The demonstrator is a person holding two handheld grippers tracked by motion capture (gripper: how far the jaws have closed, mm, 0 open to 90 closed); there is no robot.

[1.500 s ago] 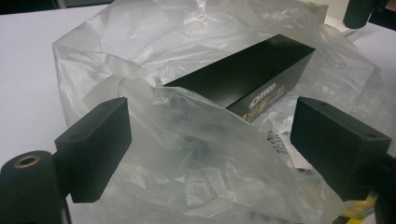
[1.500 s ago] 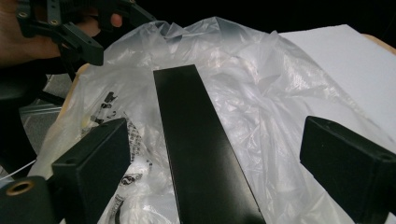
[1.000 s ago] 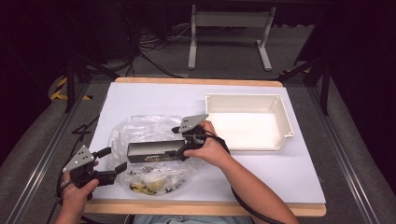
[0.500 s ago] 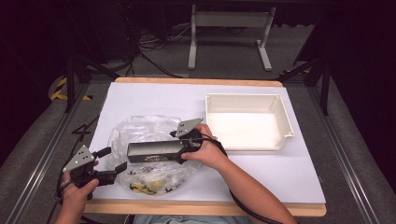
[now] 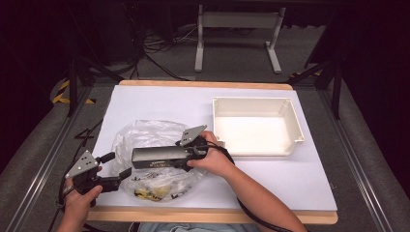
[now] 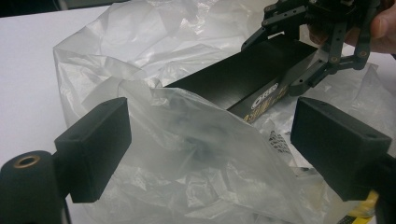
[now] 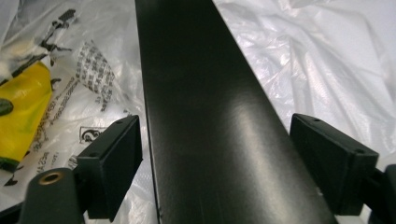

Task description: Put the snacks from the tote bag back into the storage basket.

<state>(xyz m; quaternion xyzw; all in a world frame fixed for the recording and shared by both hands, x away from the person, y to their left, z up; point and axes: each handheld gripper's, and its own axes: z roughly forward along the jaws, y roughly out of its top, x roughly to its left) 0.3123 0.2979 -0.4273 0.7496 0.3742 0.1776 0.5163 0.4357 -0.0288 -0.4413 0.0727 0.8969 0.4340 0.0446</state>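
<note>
A long black box lies level on a crumpled clear plastic bag, its far end toward the bag's mouth. My right gripper straddles the box's near end. Its jaws have just been closing, and the black box runs between them. The pads stand close to its sides with slivers of plastic still showing, so it is open. My left gripper is open at the bag's left edge, with loose plastic of the bag between its pads.
A white tray stands at the right of the white table sheet. Yellow and printed packets lie inside the bag. Table-frame legs and cables are on the floor beyond the far edge.
The right gripper's hand has shifted slightly over the box. The box, the bag and the left gripper stay where they were.
</note>
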